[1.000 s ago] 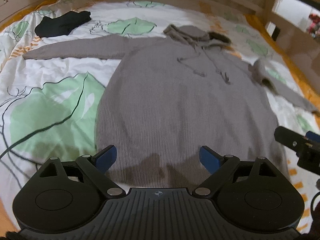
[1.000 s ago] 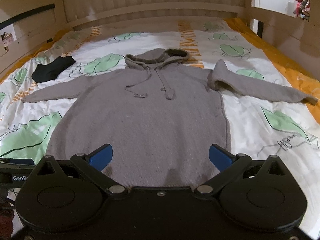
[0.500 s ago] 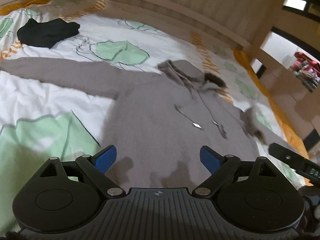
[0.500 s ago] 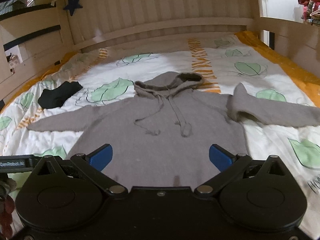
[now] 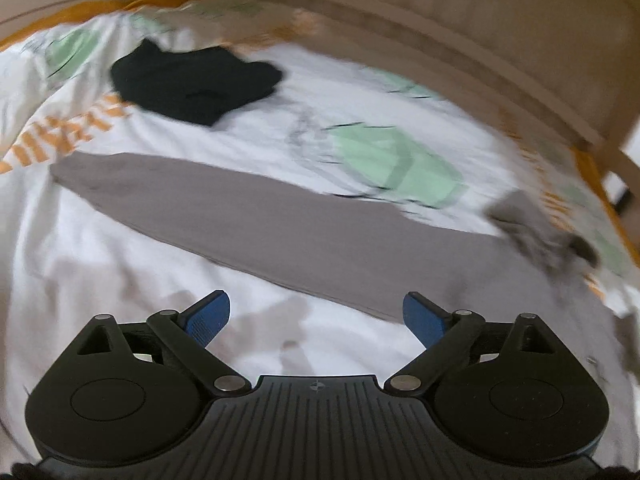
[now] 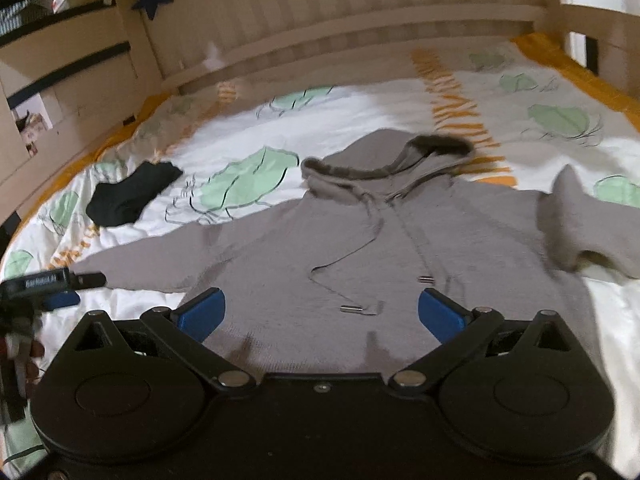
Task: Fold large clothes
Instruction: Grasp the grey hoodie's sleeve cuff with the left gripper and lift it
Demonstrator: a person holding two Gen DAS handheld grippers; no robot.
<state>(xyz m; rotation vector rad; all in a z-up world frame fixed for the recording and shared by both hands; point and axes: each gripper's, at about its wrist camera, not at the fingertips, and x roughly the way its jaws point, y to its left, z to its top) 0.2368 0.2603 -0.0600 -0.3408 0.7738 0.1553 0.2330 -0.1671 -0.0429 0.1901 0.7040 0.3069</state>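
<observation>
A grey hoodie lies flat, front up, on the bed, hood toward the headboard. Its left sleeve stretches out across the sheet; its right sleeve is bunched up at the shoulder. My left gripper is open and empty, hovering just in front of the left sleeve. It also shows at the left edge of the right wrist view. My right gripper is open and empty above the hoodie's chest, near the drawstrings.
A black garment lies on the white leaf-print sheet beyond the left sleeve; it also shows in the right wrist view. A wooden headboard and side rails enclose the bed.
Both grippers moved forward up the bed. The left one swung left, from the hoodie's body to the left sleeve. The right one advanced from the hem toward the chest. Both stayed open.
</observation>
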